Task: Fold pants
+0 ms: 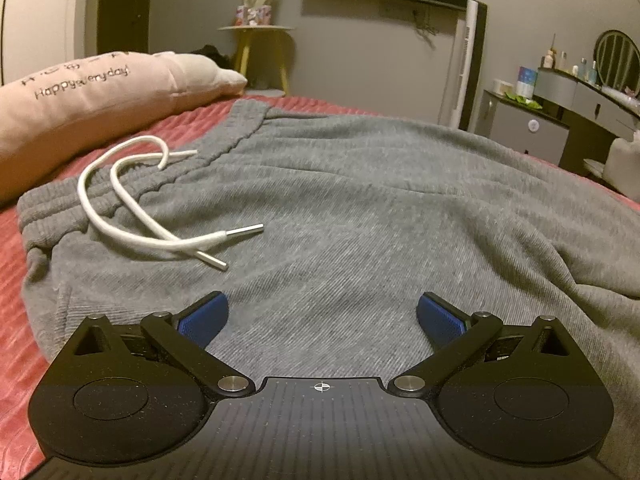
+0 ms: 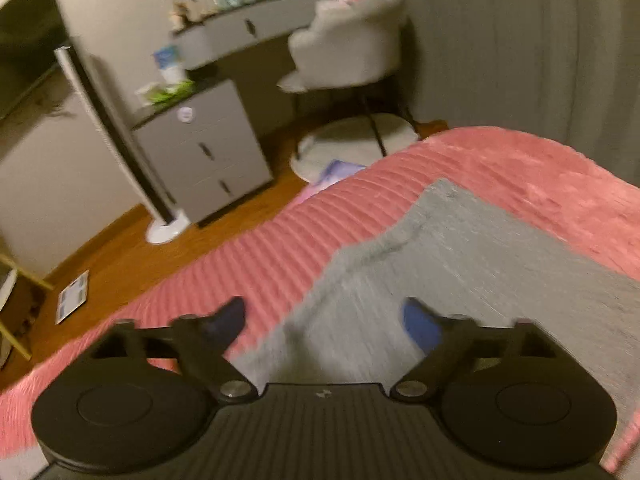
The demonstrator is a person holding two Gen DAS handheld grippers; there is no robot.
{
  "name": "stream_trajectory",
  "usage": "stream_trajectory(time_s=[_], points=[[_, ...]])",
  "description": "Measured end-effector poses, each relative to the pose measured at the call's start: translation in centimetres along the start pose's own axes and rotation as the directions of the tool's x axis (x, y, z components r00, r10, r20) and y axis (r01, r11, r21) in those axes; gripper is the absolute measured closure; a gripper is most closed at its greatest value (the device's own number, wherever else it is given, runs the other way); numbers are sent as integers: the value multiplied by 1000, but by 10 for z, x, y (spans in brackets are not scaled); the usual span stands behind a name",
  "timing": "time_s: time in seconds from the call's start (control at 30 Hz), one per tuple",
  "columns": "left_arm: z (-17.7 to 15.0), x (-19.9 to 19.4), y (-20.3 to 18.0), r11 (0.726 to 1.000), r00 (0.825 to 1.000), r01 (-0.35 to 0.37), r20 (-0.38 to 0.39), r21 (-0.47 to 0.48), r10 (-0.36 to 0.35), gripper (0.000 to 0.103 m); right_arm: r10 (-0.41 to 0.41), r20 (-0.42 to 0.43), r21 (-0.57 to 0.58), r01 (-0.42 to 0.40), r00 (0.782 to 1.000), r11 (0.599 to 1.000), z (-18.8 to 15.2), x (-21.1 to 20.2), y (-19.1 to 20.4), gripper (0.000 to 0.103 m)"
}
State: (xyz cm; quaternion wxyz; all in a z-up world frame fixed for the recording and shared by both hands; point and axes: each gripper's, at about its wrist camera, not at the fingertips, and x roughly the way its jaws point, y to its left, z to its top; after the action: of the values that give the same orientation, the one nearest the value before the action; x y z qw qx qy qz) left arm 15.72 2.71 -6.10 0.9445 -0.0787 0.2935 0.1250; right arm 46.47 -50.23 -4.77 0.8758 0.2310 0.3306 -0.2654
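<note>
Grey sweatpants (image 1: 360, 208) lie spread on a red ribbed bedspread (image 1: 12, 264). Their elastic waistband (image 1: 168, 172) is at the left, and a white drawstring (image 1: 132, 208) with metal tips trails over the cloth. My left gripper (image 1: 322, 316) hovers low over the upper part of the pants, open, with nothing between its blue pads (image 1: 204, 320). In the blurred right wrist view a grey pant leg (image 2: 460, 264) runs toward its end on the bedspread (image 2: 520, 164). My right gripper (image 2: 324, 320) is above the leg's left edge, open and holding nothing.
A pink pillow (image 1: 80, 100) with lettering lies on the bed behind the waistband. Past the bed's edge are a wooden floor (image 2: 132, 248), a grey drawer cabinet (image 2: 204, 148), a standing fan (image 2: 116, 132), a dressing table and a pale chair (image 2: 348, 48).
</note>
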Motion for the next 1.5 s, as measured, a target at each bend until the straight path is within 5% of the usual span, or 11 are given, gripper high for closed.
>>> stream_trajectory(time_s=[0.17,0.27,0.5,0.67,0.83,0.9,1.07,1.17,1.27,1.43,1.5], points=[[-2,3,0,1000,1000,6,5,-10,-6,0,-178,-72,10,179,981,984,-9,40,8,38],[-1,4,4,999,1000,22,3,-30,-22,0,-147,-25,-21,146,989,989,-12,25,0,94],[0,2,14,994,998,66,14,-83,-65,0,157,182,98,-177,971,979,-51,-126,-95,95],[7,-14,19,989,994,101,48,-107,-97,0,178,274,210,-240,945,948,-138,-211,-188,99],[37,-48,16,977,977,195,101,-86,-187,0,216,93,425,-235,972,874,-217,-184,-267,97],[60,-51,20,963,967,241,117,-123,-227,0,254,132,461,-286,958,840,-229,-183,-281,96],[137,-9,24,899,940,341,83,-276,-331,7,317,165,506,-356,934,785,-211,-162,-281,52],[177,44,11,875,936,330,0,-355,-353,26,299,149,495,-333,943,803,-200,-153,-273,56],[201,107,-13,877,926,288,-121,-385,-357,33,312,143,507,-340,939,792,-197,-150,-273,96],[205,180,-55,933,913,199,-288,-300,-288,25,297,102,471,-309,949,826,-194,-155,-272,90],[198,201,-62,948,905,152,-345,-281,-248,41,305,81,482,-305,949,821,-190,-150,-272,87]])
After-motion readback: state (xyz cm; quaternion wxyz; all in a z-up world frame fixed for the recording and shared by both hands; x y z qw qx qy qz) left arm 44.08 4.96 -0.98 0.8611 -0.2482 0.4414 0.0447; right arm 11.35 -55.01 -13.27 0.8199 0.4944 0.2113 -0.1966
